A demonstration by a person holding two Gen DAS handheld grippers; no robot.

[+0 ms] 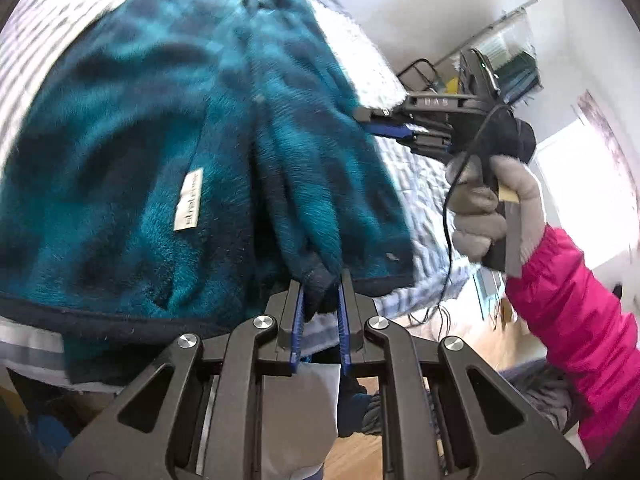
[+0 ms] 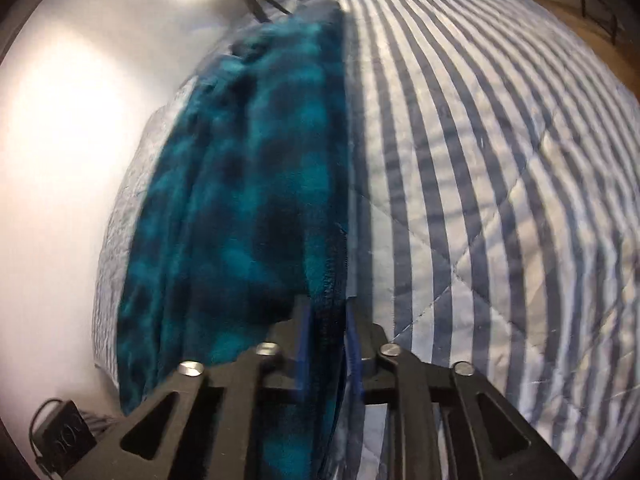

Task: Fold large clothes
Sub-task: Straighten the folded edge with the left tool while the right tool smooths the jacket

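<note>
The left gripper (image 1: 320, 280) pinches a dark-trimmed corner of the teal plaid fleece garment (image 1: 168, 128) between its blue pads (image 1: 297, 312), jaws nearly closed on the cloth. Ahead of these jaws the fleece spreads over a blue-and-white striped quilt (image 1: 424, 200), a white label (image 1: 188, 199) showing on it to the left. The right gripper (image 2: 326, 320) has the fleece's edge between its fingers, jaws partly apart; whether the pads press the fabric I cannot tell. A gloved hand (image 1: 488, 216) in a pink sleeve (image 1: 576, 312) holds that gripper.
</note>
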